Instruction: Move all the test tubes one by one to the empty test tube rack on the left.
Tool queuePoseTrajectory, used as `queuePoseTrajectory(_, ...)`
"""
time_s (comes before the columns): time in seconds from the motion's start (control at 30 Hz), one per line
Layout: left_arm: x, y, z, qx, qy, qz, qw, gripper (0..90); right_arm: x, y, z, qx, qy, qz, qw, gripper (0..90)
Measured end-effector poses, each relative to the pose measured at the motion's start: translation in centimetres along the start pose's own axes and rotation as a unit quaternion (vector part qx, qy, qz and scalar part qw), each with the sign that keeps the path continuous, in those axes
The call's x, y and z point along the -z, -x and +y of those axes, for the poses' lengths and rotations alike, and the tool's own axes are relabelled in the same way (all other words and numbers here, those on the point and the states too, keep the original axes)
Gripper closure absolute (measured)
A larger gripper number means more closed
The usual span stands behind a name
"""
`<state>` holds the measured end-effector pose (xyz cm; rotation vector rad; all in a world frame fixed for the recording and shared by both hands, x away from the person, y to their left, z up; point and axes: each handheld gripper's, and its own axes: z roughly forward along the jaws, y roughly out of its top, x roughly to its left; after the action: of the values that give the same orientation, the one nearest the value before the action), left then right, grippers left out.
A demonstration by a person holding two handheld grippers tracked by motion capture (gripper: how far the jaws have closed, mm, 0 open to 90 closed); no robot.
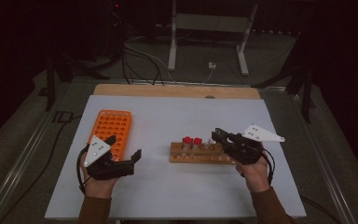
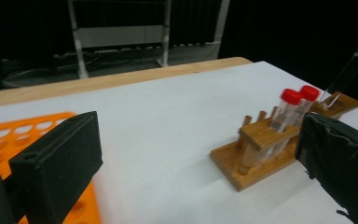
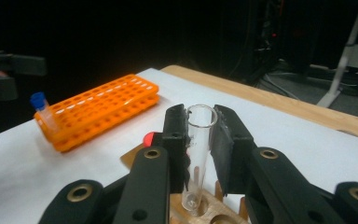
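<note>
One glass tube (image 3: 197, 154) between jaws, two red-capped tubes (image 1: 191, 142), seemingly one orange rack (image 1: 112, 130)

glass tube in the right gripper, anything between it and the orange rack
Nothing visible blocks a lifted path. The glass tube, held by the right gripper, still sits in the wooden rack. Two red-capped tubes stand on the side toward the orange rack; beyond them is bare table.
</note>
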<state>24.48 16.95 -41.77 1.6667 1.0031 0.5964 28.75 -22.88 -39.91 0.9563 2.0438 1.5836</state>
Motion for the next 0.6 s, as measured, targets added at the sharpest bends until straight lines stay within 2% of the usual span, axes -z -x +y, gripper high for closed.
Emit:
queuePoseTrajectory(0.33,-2.7,3.6,0.7,-0.027,-0.012,-0.052,0.9982,3.8,0.1,-1.3,0.4,0.008,-0.009,0.035,0.9993,76.5)
queuePoseTrajectory(0.53,-4.2,5.3,0.6,-0.037,-0.022,-0.085,0.9955,7.1,-1.0,-2.5,0.2,0.018,-0.021,0.057,0.998,76.5)
queuePoseTrajectory(0.6,-4.7,5.8,0.6,-0.04,-0.024,-0.093,0.9946,9.3,-1.4,-3.0,0.0,0.014,-0.025,0.066,0.9974,76.5)
